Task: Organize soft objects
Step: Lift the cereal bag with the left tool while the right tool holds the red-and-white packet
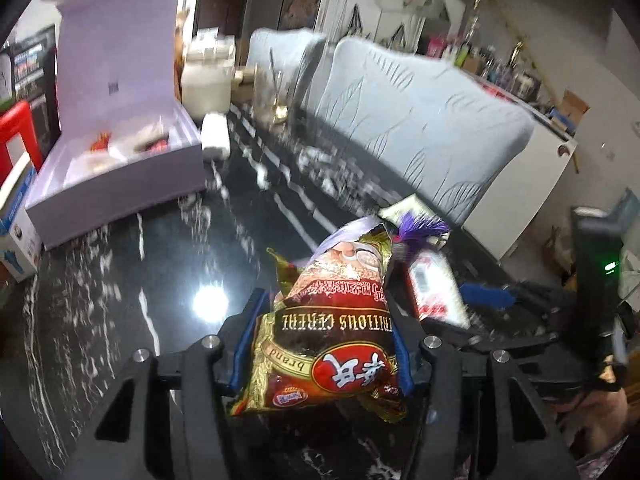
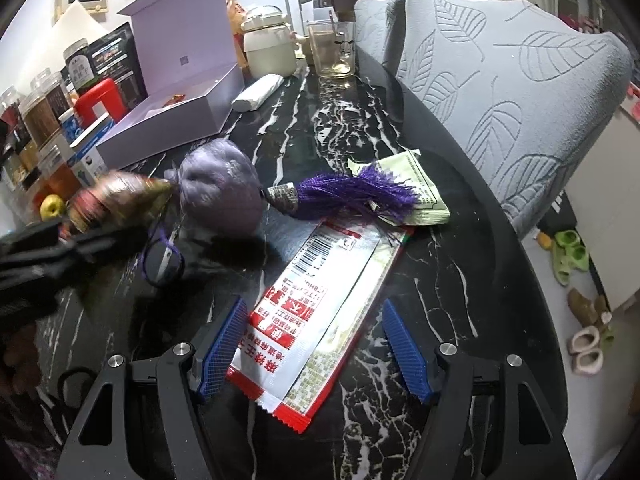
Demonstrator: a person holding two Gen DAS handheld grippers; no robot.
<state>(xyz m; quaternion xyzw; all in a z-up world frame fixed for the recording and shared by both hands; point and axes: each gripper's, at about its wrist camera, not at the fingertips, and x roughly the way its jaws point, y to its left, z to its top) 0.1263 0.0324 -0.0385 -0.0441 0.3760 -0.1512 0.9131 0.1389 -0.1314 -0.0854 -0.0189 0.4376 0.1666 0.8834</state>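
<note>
- Your left gripper [image 1: 324,344] had its jaws pinching a red-and-gold cereal packet [image 1: 328,332], held clear of the black marble counter [image 1: 140,264].
- From the right wrist view that same packet [image 2: 108,200] appeared blurred at the left, in front of a purple sachet [image 2: 224,192].
- Your right gripper [image 2: 316,348] hovered with its jaws spread wide, empty, on either side of a flat red-and-white packet [image 2: 320,320] lying on the counter [image 2: 440,300].
- The sachet rested on the counter, its purple tassel [image 2: 356,192] trailing across a pale green packet [image 2: 416,184] just beyond.
- An open lilac box [image 2: 172,120] sat at the far left of the counter, with a cream pot [image 2: 268,48] and a glass mug [image 2: 332,52] behind it.
</note>
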